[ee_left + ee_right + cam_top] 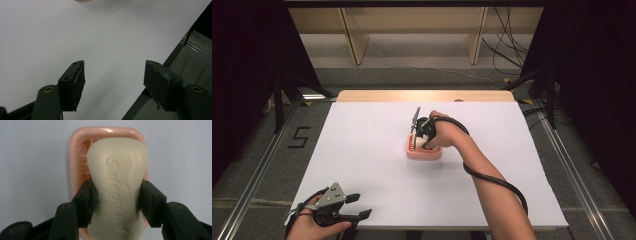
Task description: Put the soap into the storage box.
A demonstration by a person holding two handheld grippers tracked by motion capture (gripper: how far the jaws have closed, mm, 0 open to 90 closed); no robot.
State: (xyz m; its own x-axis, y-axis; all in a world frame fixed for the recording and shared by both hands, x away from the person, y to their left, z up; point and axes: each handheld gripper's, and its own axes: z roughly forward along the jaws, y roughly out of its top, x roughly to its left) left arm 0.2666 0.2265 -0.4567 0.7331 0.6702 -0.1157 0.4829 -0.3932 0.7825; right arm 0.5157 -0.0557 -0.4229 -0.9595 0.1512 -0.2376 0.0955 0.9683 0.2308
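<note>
Gripping a cream-coloured, waisted bar of soap (118, 187), the right gripper (117, 200) has its two black jaws closed against the bar's narrow middle, one pad on each long side. The bar sits directly ahead of the jaws and over a pink plastic soap dish with a ribbed floor (75, 157); whether it rests on the ribs or hangs just above them cannot be told. In the high view the right gripper (426, 134) is over the same dish (424, 151) near the middle of the white table sheet (362, 150).

The left gripper (114, 75) is idle, jaws wide apart with nothing between them, only bare sheet ahead. In the high view it (354, 206) lies at the near left corner, well apart from the dish.

Risks, as judged:
- Soap is slick and the pads bear on curved flanks; a loose squeeze could let the bar slide forward out of the jaws.
- Too hard a squeeze could dent the bar.
- The dish is light and unheld. If the bar drags on its rim, the dish could skid or tip on the smooth sheet.
- Released off-centre, the bar could perch on the rim and roll off.

Writing: "Safeguard" embossed lengthwise on the bar's top face, running away from the jaws. A dark "5" (300, 137) is marked on the floor left of the table.
</note>
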